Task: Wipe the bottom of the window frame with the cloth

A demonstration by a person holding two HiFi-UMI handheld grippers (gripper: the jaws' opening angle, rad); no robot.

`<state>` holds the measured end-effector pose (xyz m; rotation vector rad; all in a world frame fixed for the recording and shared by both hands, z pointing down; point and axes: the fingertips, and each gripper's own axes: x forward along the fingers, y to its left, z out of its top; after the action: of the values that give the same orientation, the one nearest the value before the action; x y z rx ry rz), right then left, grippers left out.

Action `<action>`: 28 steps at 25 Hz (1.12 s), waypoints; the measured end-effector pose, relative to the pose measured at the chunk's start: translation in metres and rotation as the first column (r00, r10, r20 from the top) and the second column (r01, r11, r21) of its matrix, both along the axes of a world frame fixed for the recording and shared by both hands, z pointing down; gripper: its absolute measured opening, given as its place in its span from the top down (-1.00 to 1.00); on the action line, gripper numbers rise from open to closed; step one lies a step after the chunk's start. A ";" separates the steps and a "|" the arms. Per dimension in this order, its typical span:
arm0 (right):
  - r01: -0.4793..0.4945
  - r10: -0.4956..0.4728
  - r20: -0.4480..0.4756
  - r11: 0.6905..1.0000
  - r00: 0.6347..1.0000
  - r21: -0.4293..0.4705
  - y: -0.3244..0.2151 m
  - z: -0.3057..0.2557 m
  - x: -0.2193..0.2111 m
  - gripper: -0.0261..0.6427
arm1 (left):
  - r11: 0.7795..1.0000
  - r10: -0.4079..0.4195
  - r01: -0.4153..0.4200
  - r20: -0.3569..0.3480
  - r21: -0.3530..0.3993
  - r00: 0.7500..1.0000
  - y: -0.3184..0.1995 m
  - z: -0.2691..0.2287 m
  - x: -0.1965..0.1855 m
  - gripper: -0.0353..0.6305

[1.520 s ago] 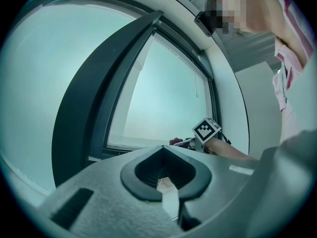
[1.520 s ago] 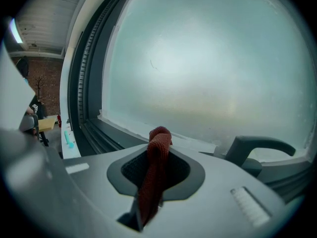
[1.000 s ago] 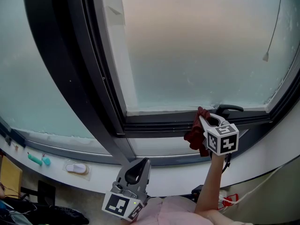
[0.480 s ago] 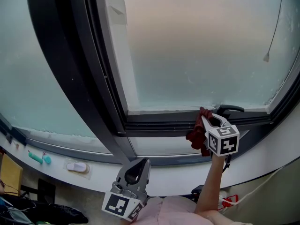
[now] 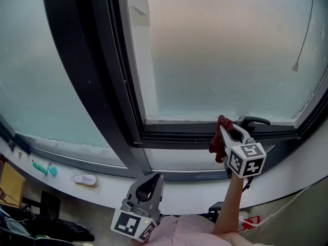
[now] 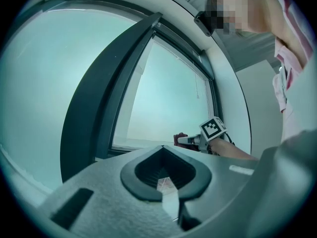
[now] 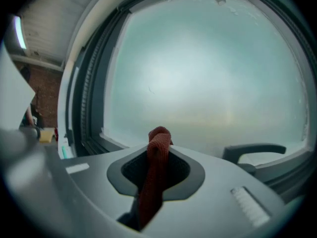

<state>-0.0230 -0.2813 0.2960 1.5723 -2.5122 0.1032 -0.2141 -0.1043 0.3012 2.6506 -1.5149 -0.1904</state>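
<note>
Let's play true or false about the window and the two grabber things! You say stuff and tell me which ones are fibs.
1. The right gripper is pinching a red cloth. True.
2. The left gripper is wiping too. False: it is down near the person, apart from the window frame, with its jaws together on nothing.
3. A black handle sits just right of the cloth. True.
4. The cloth is up at the top of the window frame. False: it is at the bottom of the frame, below the glass.
</note>
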 end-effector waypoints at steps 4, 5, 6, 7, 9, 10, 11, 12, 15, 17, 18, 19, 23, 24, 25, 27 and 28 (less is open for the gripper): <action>0.164 -0.172 0.075 0.981 0.982 0.108 0.023 -0.038 -0.058 0.74 | 1.000 -0.008 0.008 0.001 -0.001 1.000 0.004 0.000 -0.004 0.89; 0.196 -0.206 0.069 0.972 0.976 0.127 0.028 -0.043 -0.073 0.74 | 1.000 -0.011 0.011 0.002 -0.002 1.000 0.005 0.001 -0.006 0.89; 0.228 -0.238 0.063 0.964 0.969 0.140 0.032 -0.046 -0.089 0.74 | 1.000 -0.016 0.016 0.002 -0.002 1.000 0.006 0.001 -0.008 0.89; 0.260 -0.271 0.059 0.955 0.961 0.146 0.036 -0.047 -0.105 0.74 | 1.000 -0.022 0.022 0.002 -0.002 1.000 0.007 0.001 -0.011 0.89; 0.326 -0.335 0.055 0.935 0.940 0.138 0.043 -0.043 -0.138 0.74 | 0.999 -0.035 0.035 0.002 0.000 0.999 0.009 0.001 -0.016 0.89; 0.356 -0.365 0.054 0.926 0.930 0.130 0.046 -0.039 -0.154 0.74 | 0.999 -0.041 0.041 0.003 0.000 0.999 0.010 0.001 -0.019 0.89; 0.381 -0.390 0.055 0.916 0.919 0.122 0.048 -0.035 -0.169 0.74 | 0.999 -0.046 0.046 0.003 0.000 0.999 0.011 0.001 -0.022 0.89; 0.402 -0.410 0.057 0.908 0.910 0.115 0.049 -0.031 -0.183 0.74 | 0.999 -0.050 0.050 0.002 0.001 0.999 0.012 0.001 -0.024 0.89; 0.452 -0.459 0.080 0.888 0.885 0.086 0.049 -0.015 -0.217 0.74 | 0.998 -0.064 0.064 -0.001 0.004 0.998 0.013 0.003 -0.029 0.89; 0.476 -0.479 0.088 0.878 0.874 0.054 0.048 0.000 -0.234 0.74 | 0.998 -0.068 0.068 -0.002 0.002 0.998 0.012 0.005 -0.031 0.89; 0.485 -0.486 0.082 0.874 0.870 0.037 0.047 0.008 -0.241 0.74 | 0.998 -0.069 0.069 -0.001 0.001 0.998 0.012 0.005 -0.031 0.89; 0.493 -0.493 0.072 0.870 0.867 0.020 0.047 0.015 -0.246 0.74 | 0.998 -0.071 0.071 0.000 0.001 0.998 0.012 0.005 -0.032 0.89; 0.518 -0.518 0.010 0.855 0.855 -0.032 0.046 0.036 -0.264 0.75 | 0.996 -0.086 0.086 0.008 0.000 0.996 0.009 0.003 -0.037 0.89; 0.517 -0.517 -0.004 0.855 0.856 -0.041 0.046 0.040 -0.267 0.75 | 0.996 -0.091 0.091 0.009 -0.002 0.996 0.009 0.003 -0.039 0.89; 0.512 -0.513 -0.017 0.858 0.858 -0.045 0.046 0.042 -0.268 0.75 | 0.995 -0.096 0.096 0.008 -0.004 0.995 0.008 0.003 -0.041 0.89; 0.499 -0.501 -0.034 0.865 0.865 -0.045 0.045 0.044 -0.270 0.75 | 0.994 -0.106 0.106 0.006 -0.006 0.994 0.007 0.003 -0.044 0.89; 0.496 -0.497 -0.032 0.867 0.867 -0.046 0.044 0.043 -0.270 0.75 | 0.994 -0.108 0.108 0.007 -0.006 0.994 0.007 0.004 -0.046 0.89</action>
<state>-0.2934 -0.2374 0.3390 0.8543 -2.7691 0.0439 -0.2597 -0.0975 0.3050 2.5683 -1.6594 -0.1839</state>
